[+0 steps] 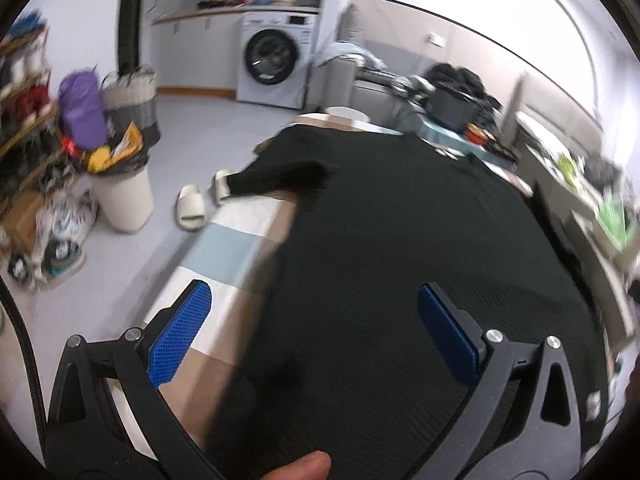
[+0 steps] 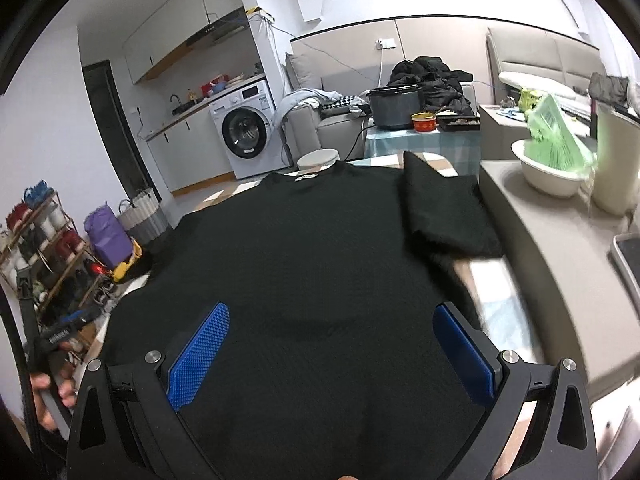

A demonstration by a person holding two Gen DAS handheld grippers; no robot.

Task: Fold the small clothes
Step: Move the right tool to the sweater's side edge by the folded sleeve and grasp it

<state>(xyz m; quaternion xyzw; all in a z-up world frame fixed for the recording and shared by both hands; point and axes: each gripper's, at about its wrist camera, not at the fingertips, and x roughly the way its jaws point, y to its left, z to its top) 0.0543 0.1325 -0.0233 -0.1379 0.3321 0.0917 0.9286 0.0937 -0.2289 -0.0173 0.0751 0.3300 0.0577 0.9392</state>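
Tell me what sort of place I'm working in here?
Most likely a small studio flat: a washing machine under a kitchen counter, a sofa, and a shoe rack, with the black shirt spread flat.

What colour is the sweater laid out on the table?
Black sweater, with a small white neck label; clearest in the right wrist view.

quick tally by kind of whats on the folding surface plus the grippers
black sweater spread flat: 1
folded black garment beside it: 1
grippers, both open above the sweater: 2, left gripper, right gripper
total: 4
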